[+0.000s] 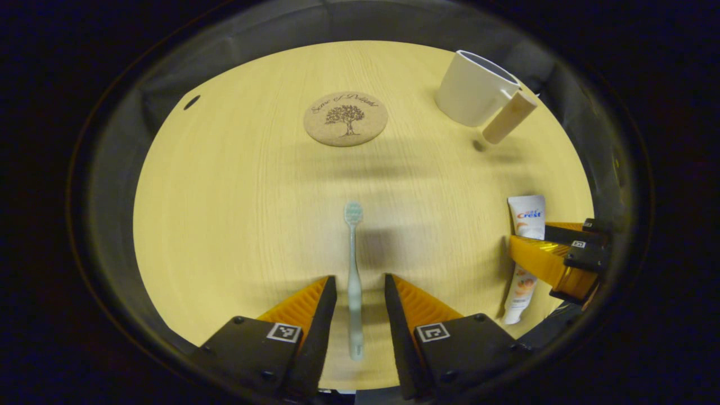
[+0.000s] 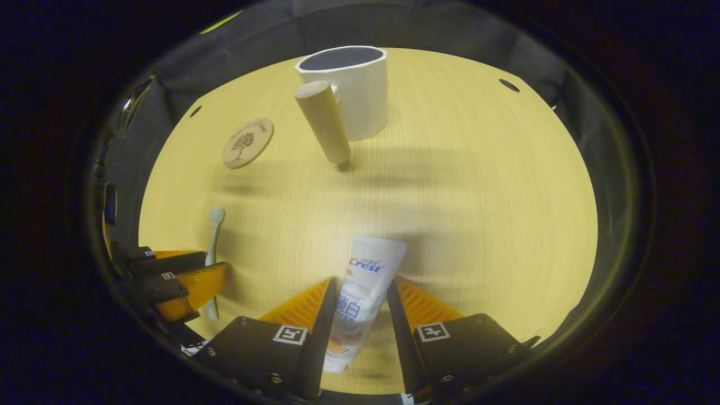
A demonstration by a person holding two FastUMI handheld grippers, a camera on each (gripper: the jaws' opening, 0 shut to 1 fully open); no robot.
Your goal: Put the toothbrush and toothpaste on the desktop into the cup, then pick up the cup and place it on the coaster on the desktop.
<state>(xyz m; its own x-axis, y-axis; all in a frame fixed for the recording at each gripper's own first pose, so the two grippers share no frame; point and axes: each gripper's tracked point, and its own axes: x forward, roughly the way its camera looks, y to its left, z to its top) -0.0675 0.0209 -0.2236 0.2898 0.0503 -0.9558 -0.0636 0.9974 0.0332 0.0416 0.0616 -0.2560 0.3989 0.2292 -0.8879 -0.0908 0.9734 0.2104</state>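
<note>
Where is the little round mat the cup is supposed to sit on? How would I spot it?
Start at the pale wooden desktop and find the white cup with the thick wooden handle at the far side. The coaster lies flat to its left, beyond the toothbrush head. It is the one flat brown cork disc, with a tree drawn on it.

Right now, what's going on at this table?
A person holds a gripper in each hand, lowered over a wooden table. The left gripper straddles the toothbrush, jaws open with gaps on both sides. The right gripper brackets the toothpaste tube, fingers close beside it; whether they press yet is unclear. Both items lie flat. The white cup stands apart from the cork coaster, which is bare.
</note>
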